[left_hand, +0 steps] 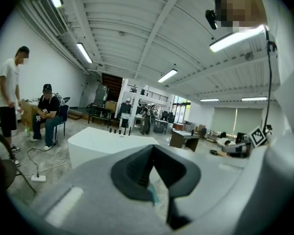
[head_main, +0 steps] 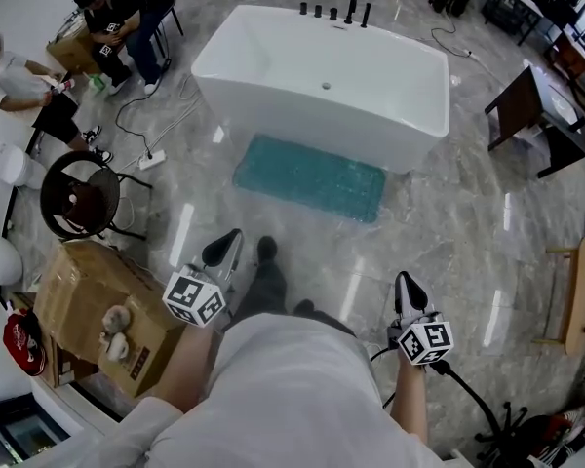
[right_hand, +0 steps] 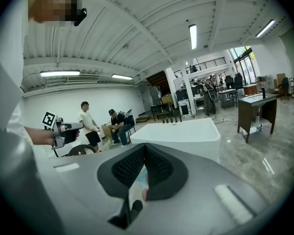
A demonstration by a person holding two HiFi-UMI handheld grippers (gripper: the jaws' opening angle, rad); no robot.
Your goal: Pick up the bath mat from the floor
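Shut tip against tip, both of the 2: left gripper (head_main: 231,238) and right gripper (head_main: 404,283), carried low and nearly level in front of the body, with nothing between the ribbed black pads (right_hand: 128,168). Well apart from the bath mat (head_main: 310,176), spread flat on the floor (head_main: 458,232) ahead, far long edge just beside the foot of the white bathtub (head_main: 322,76).

Possible troubles from here:
- Arriving with jaws not opened, and so only pushing the mat along.
- Scraping hard tips on polished stone while trying to get under so thin an edge.
- Pinching 1 corner only, and letting the rest droop, fold or slide out, as expected of a soft rubbery sheet.
- Perhaps suction cups underneath, judging by the bubbly surface; then a sudden release or a tear if pulled fast.
- Stepping on the black cable (head_main: 468,403) trailing from the right gripper near the feet when bending down.

Mat: teal, slightly translucent, rectangular with rounded corners, covered in small bumps.

Floor: glossy grey marble-like tiles with strong reflections, probably slippery.

Bathtub: smooth, white, rounded rim, row of dark fittings at the far end.
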